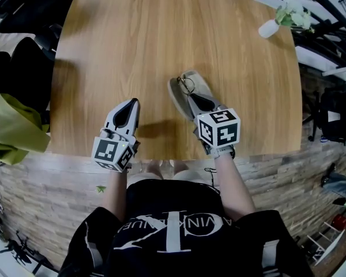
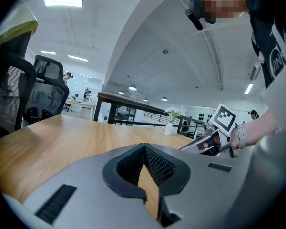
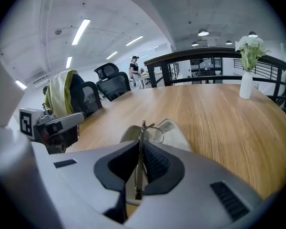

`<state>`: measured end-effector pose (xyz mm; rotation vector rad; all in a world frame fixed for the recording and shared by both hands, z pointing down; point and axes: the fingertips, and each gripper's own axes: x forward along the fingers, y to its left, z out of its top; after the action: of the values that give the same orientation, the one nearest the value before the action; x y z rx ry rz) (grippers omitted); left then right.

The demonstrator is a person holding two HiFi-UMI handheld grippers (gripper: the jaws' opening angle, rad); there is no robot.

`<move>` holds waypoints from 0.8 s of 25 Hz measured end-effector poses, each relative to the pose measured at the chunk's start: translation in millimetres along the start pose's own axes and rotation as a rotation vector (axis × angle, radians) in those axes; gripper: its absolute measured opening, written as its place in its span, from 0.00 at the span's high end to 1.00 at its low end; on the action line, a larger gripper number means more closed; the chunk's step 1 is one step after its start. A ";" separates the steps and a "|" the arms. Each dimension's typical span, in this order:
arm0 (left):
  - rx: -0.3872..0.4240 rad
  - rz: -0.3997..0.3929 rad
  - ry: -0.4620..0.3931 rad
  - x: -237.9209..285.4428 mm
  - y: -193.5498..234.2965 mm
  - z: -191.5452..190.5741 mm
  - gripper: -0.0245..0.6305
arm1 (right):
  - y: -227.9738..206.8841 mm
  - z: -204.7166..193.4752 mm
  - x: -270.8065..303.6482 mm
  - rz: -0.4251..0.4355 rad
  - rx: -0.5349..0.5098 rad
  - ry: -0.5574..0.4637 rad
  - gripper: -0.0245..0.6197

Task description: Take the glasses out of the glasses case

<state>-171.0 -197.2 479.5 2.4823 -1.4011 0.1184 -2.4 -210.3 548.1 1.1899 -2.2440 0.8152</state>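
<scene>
Wooden bench (image 1: 161, 33): right claw (image 1: 192, 97) pinches the wire-framed glasses (image 1: 186, 86) over the grey glasses case (image 1: 203, 83); left claw (image 1: 132, 103), jaws together, holds nothing.

Near end of glasses case (image 1: 176, 97), part of glasses (image 1: 186, 85), under right claw (image 1: 193, 100)
</scene>
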 end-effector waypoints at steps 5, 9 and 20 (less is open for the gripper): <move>0.013 -0.003 -0.003 -1.6 -0.9 5.9 0.94 | 1.8 6.1 -6.3 0.008 0.018 -0.031 0.90; 0.023 -0.002 -0.012 -3.4 0.1 11.9 0.94 | 4.3 11.8 -11.1 0.010 0.019 -0.049 0.90; 0.044 -0.011 -0.035 -3.1 -1.5 27.2 0.94 | 3.2 24.0 -27.3 0.014 0.029 -0.108 0.90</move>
<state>-173.3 -201.7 452.5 2.5394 -1.4133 0.1052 5.9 -209.9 512.5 1.2605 -2.3372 0.8086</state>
